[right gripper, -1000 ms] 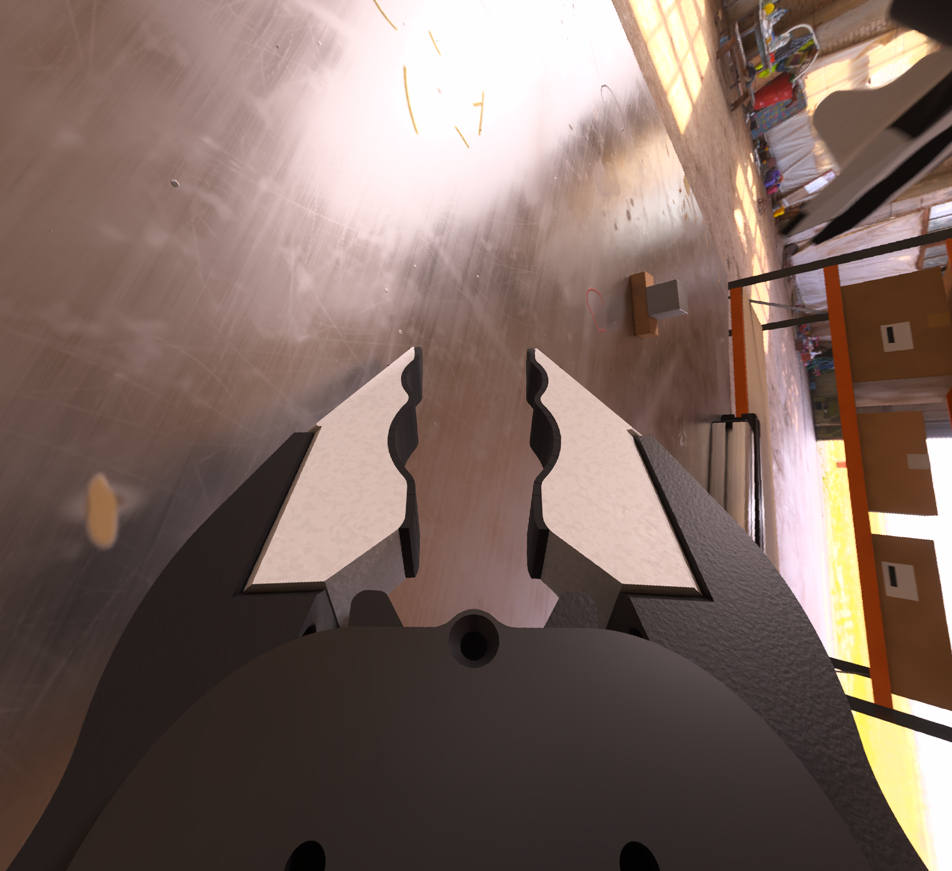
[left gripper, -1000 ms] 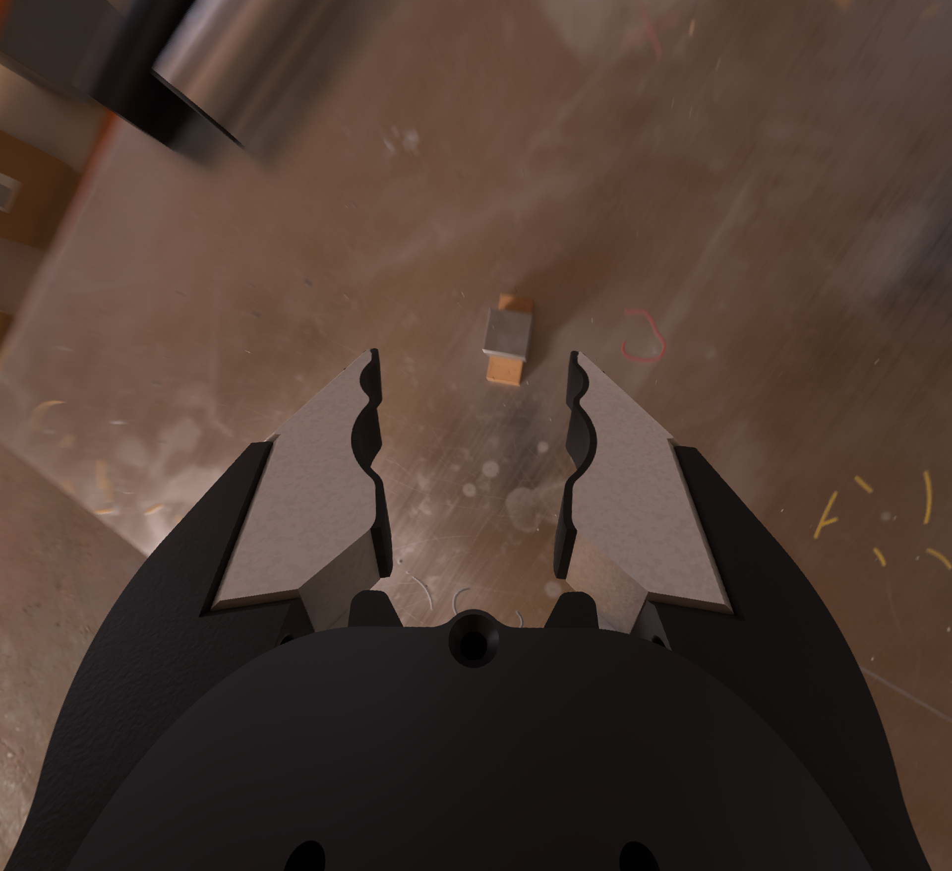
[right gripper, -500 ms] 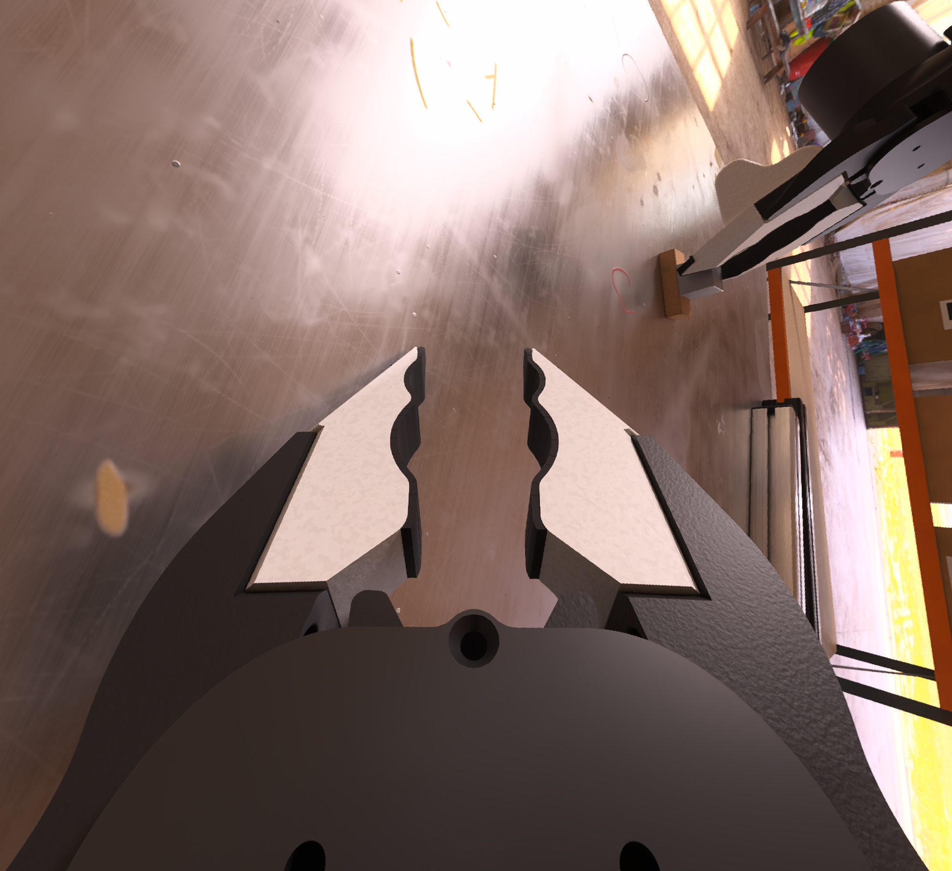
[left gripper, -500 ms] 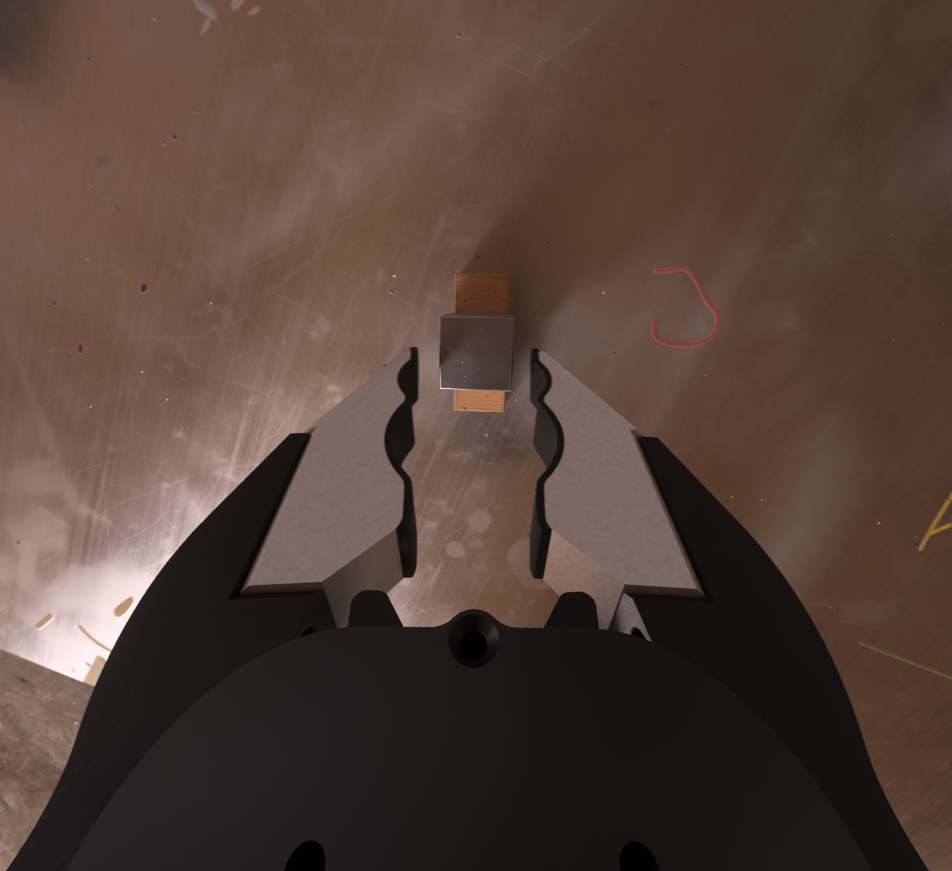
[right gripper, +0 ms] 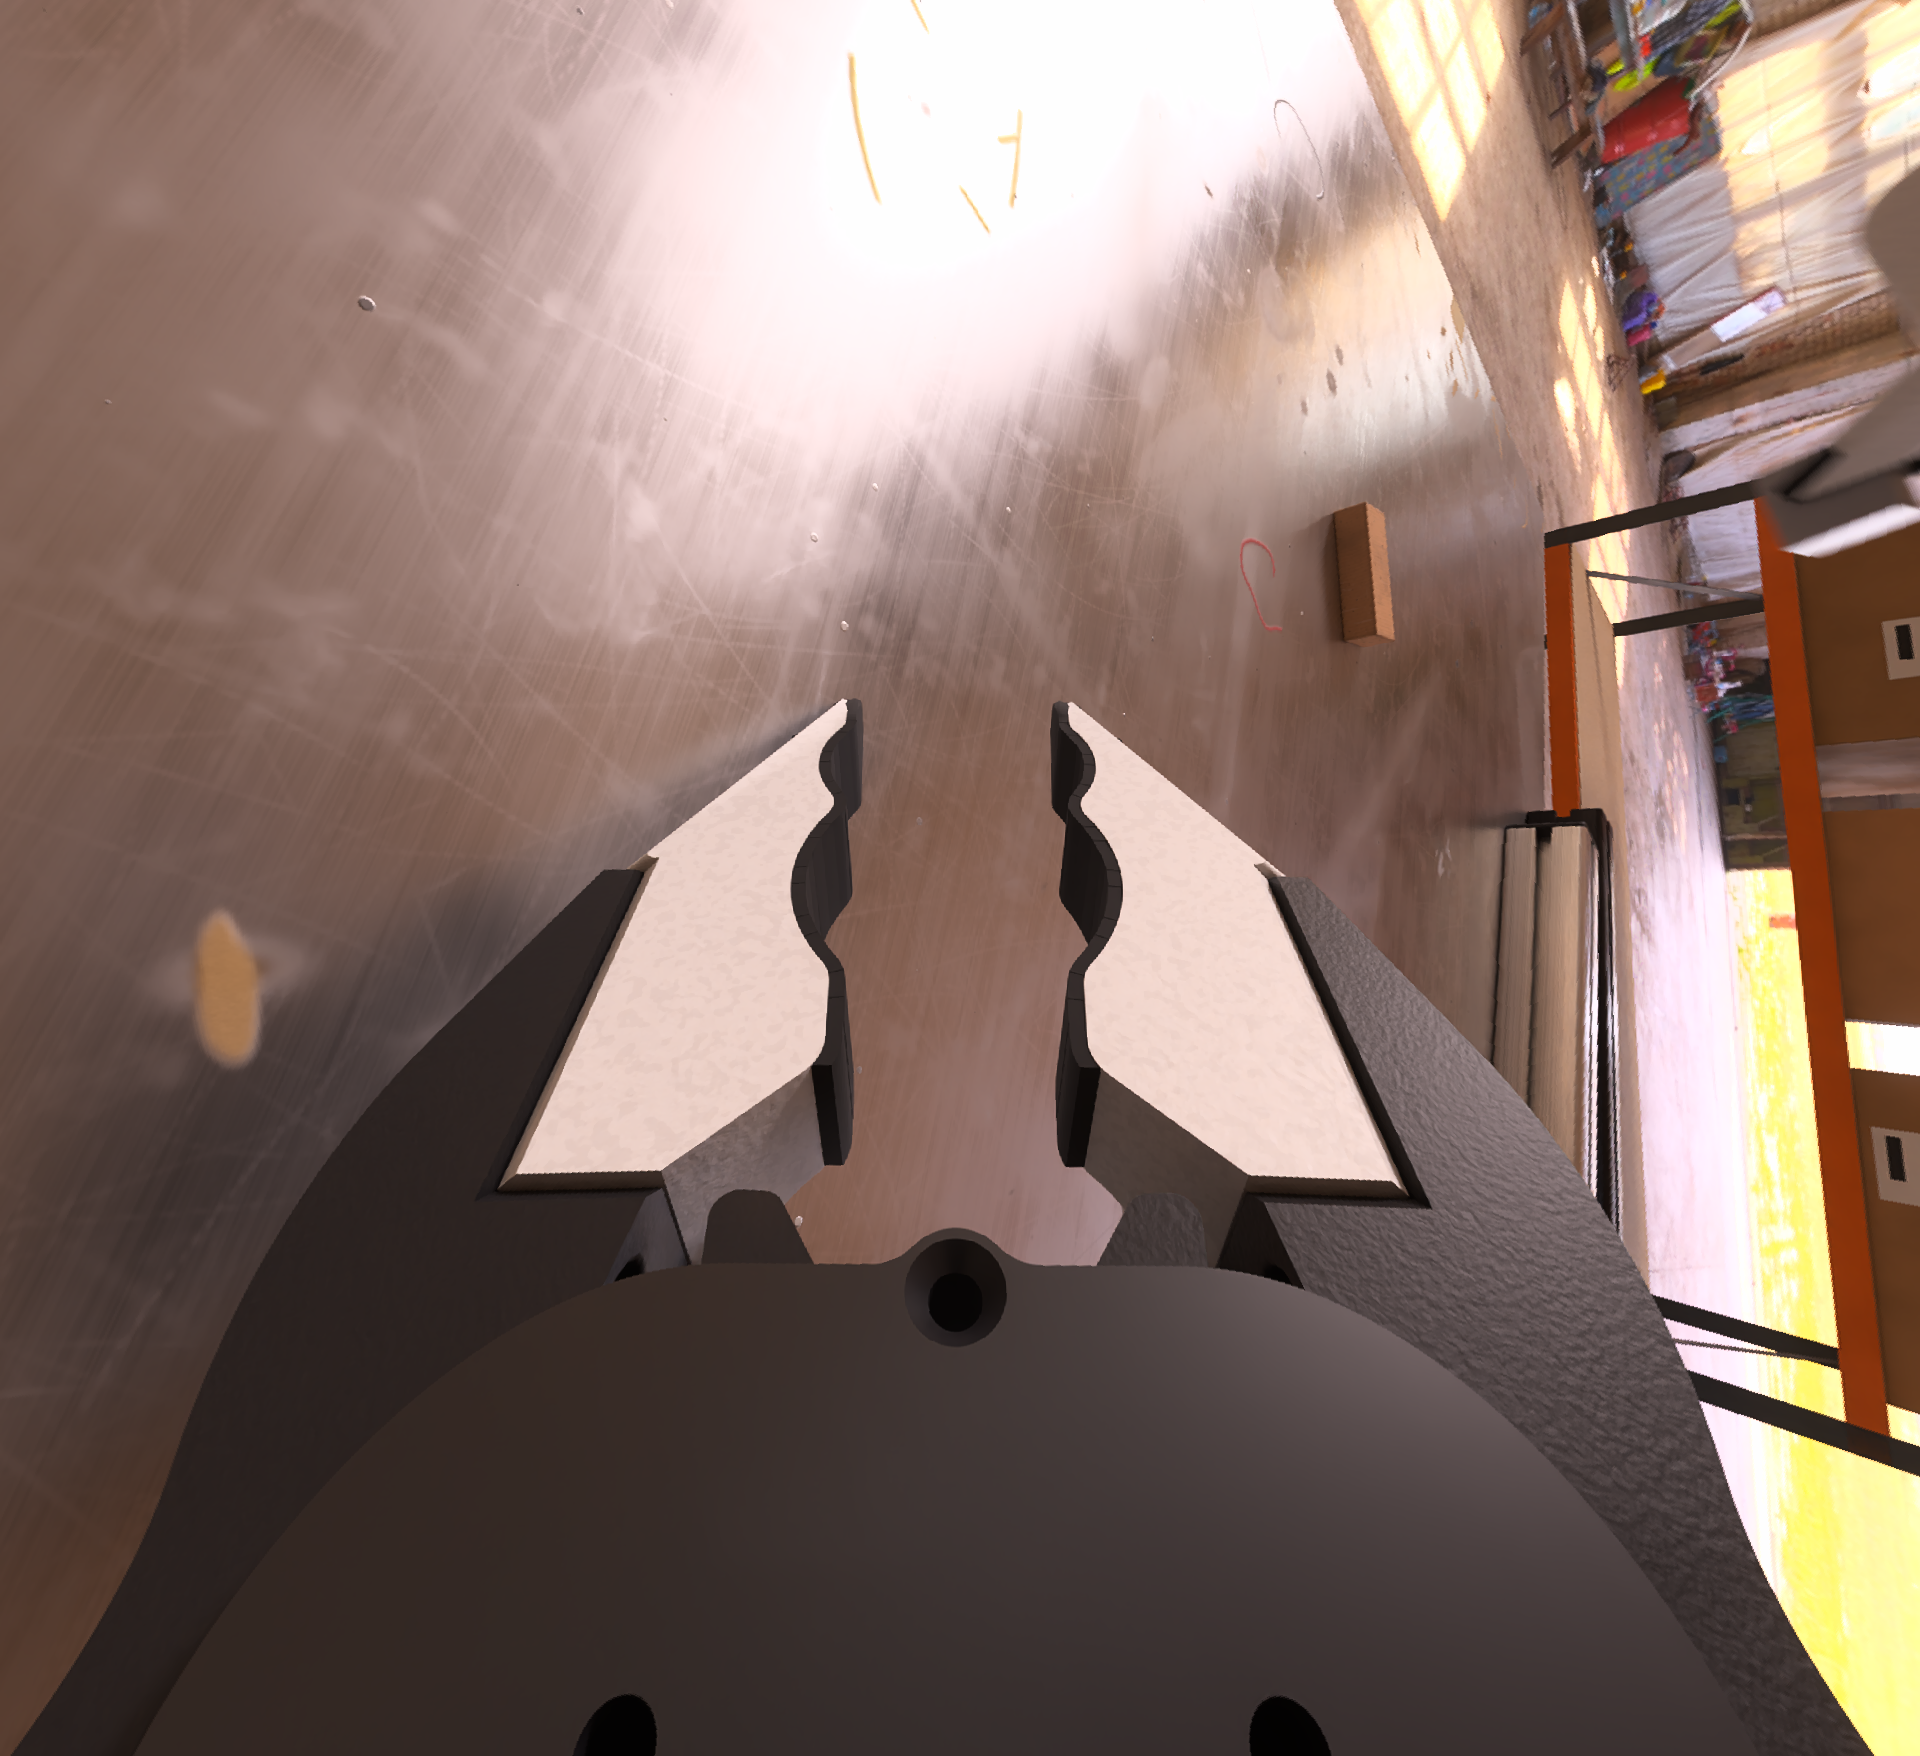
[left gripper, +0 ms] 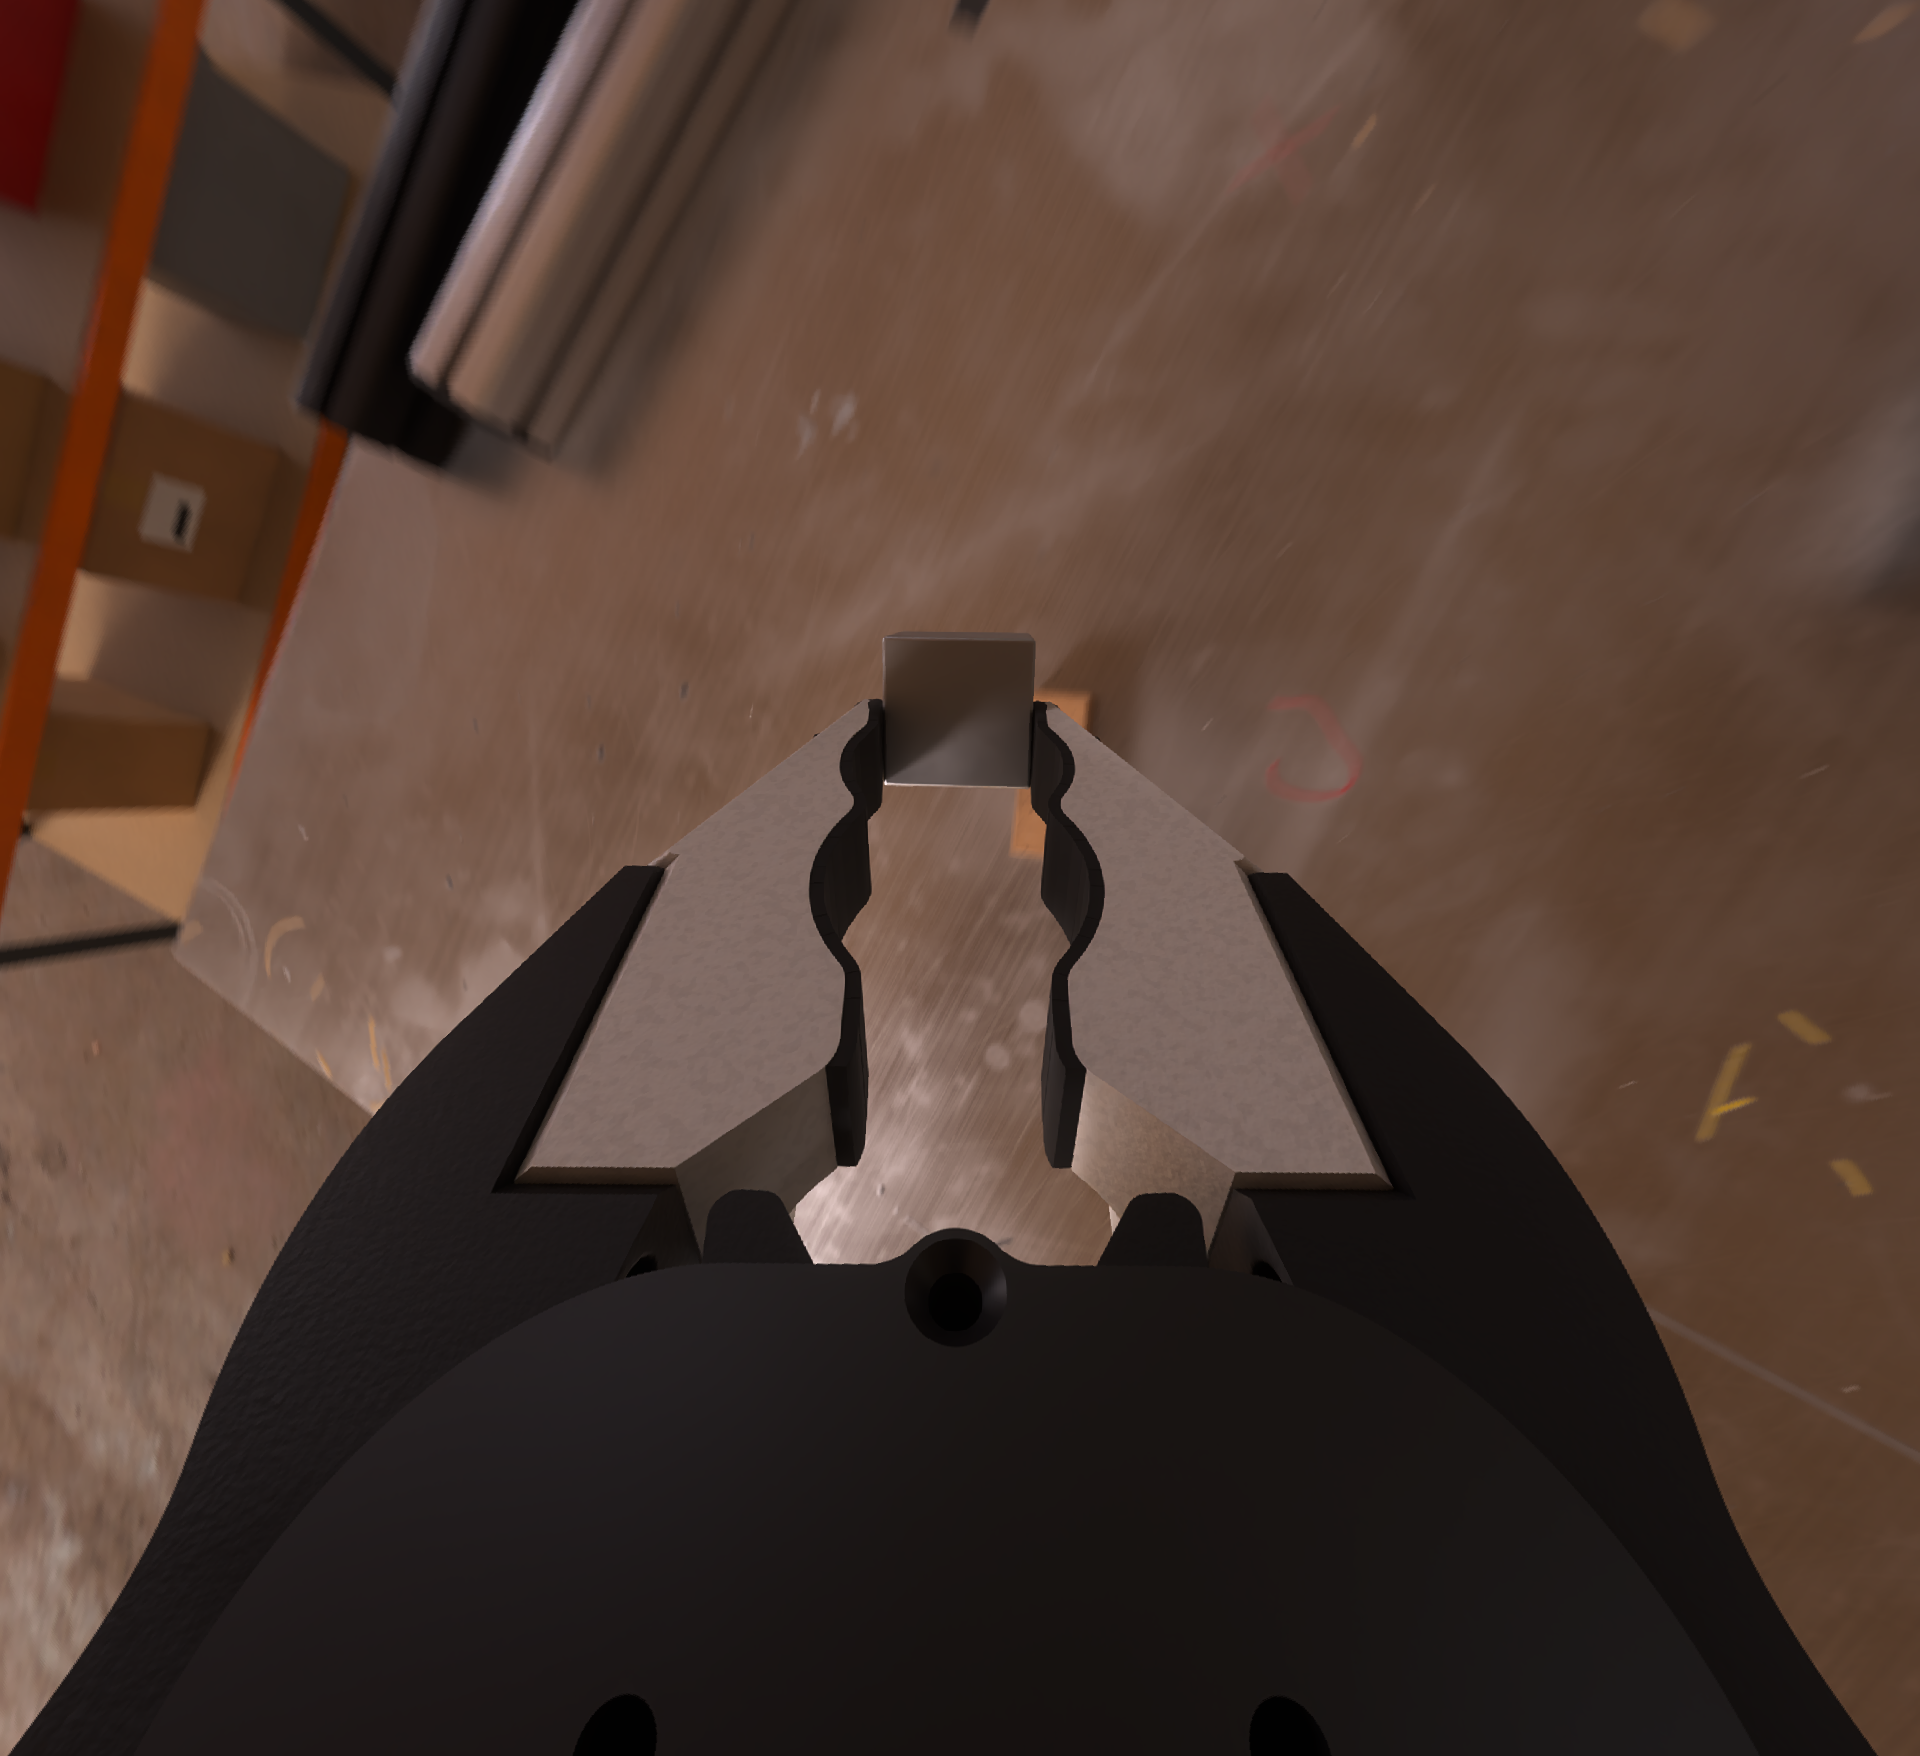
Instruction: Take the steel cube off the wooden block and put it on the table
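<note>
Left wrist view: the left gripper (left gripper: 957, 738) has the cube (left gripper: 958, 721) pinched right at its fingertips, 1 pad flat on each side face, jaws narrowed to the cube's width. The cube sits straight ahead along the fingers, sticking out past the tips, and it looks lifted clear. The block (left gripper: 1062, 707) peeks out behind the right fingertip, low and to the right, a thin orange-tan slab with a fine grain; most of it is hidden. The cube is dull grey metal, sharp-edged, with a soft sheen. The table (left gripper: 1455, 459) below is scuffed brown with pale smears, a red loop (left gripper: 1311, 759) lying just right of the block. The put-down, I'd judge, turns on clearing that block sideways onto bare table.

Right wrist view: the right gripper (right gripper: 954, 719) holds nothing, jaws set moderately apart, pale textured pads, wavy black inner edges. The block (right gripper: 1363, 572) lies well off to its upper right with its top bare, long axis running up the picture, the red loop (right gripper: 1259, 582) beside it. The left gripper is clearly the 1 doing the job.
</note>
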